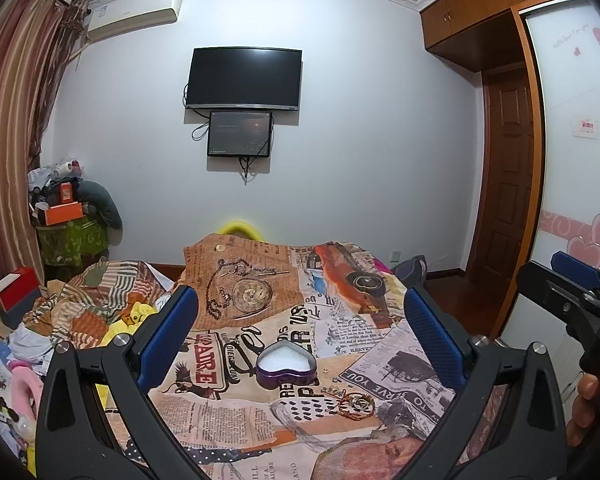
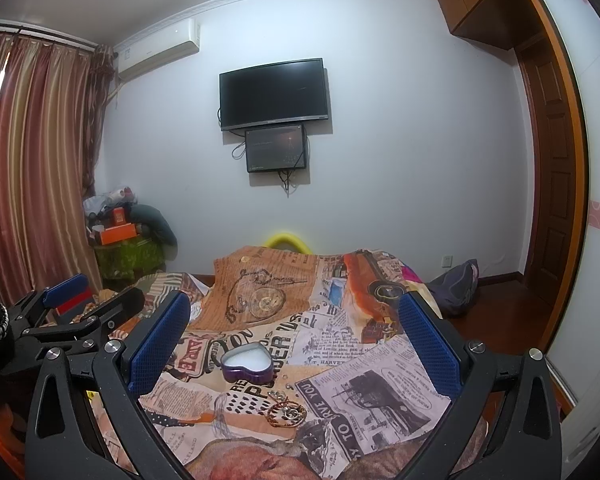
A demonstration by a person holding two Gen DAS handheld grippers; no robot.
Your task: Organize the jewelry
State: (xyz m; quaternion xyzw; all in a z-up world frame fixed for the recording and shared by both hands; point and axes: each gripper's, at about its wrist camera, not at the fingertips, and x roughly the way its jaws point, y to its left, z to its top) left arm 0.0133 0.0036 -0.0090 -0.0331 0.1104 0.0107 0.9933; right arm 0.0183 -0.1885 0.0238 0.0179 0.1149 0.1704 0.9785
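Both grippers hang above a bed spread with a newspaper-print quilt (image 1: 340, 332), each with its blue-padded jaws spread wide and nothing between them. The left gripper (image 1: 300, 332) frames the task's things in its own view; the right gripper (image 2: 296, 340) does the same from a little further right, and part of a hand (image 1: 584, 408) shows at the right edge of the left wrist view.

Nearest lies a small heap of jewelry (image 1: 354, 402), a reddish-brown beaded bracelet coiled around what look like rings, with a few small pale pieces just beside it toward the tin; they are too small to name. Just beyond sits a purple heart-shaped tin (image 1: 286, 364), lid off, its inside white and bare. One tiny bead or stud (image 1: 323, 369) rests on the quilt close to the tin's right side.

Further off, the quilt rises over a hump with a printed pocket watch. On the white back wall hang a dark television (image 1: 244, 78), a smaller screen (image 1: 239, 134) below it and an air conditioner (image 1: 136, 14); striped curtains (image 2: 32, 168) hang at left, a wooden door (image 1: 508, 172) stands at right
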